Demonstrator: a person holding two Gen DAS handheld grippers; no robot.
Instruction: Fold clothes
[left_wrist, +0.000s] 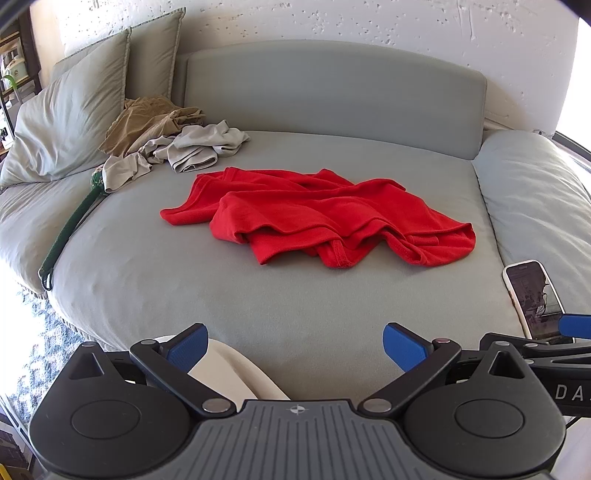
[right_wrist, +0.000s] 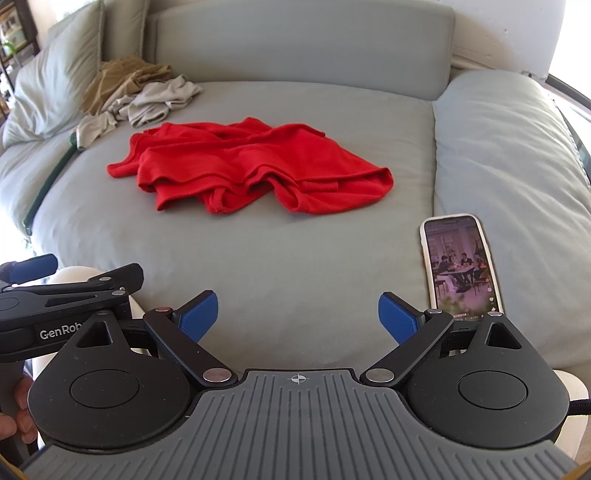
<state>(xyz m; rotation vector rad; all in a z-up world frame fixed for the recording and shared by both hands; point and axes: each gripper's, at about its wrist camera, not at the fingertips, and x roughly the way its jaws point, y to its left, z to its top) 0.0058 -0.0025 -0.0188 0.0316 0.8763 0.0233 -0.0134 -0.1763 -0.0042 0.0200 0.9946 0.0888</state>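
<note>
Both grippers, left gripper (left_wrist: 293, 345) and right gripper (right_wrist: 297, 314), spread empty before the crumpled red shirt (left_wrist: 314, 214); a pinch may catch several bunched layers together.

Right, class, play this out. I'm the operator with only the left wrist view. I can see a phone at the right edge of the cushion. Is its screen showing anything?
Observer: Yes. In the right wrist view the phone is lit and shows people seated around a table.
Operator: Is the right gripper open? I see only one blue fingertip.
Observer: Open. The right gripper has its jaws spread wide and empty, short of the red garment.
Operator: What holds my left gripper?
Observer: A hand grips its handle, at the lower left edge.
</note>
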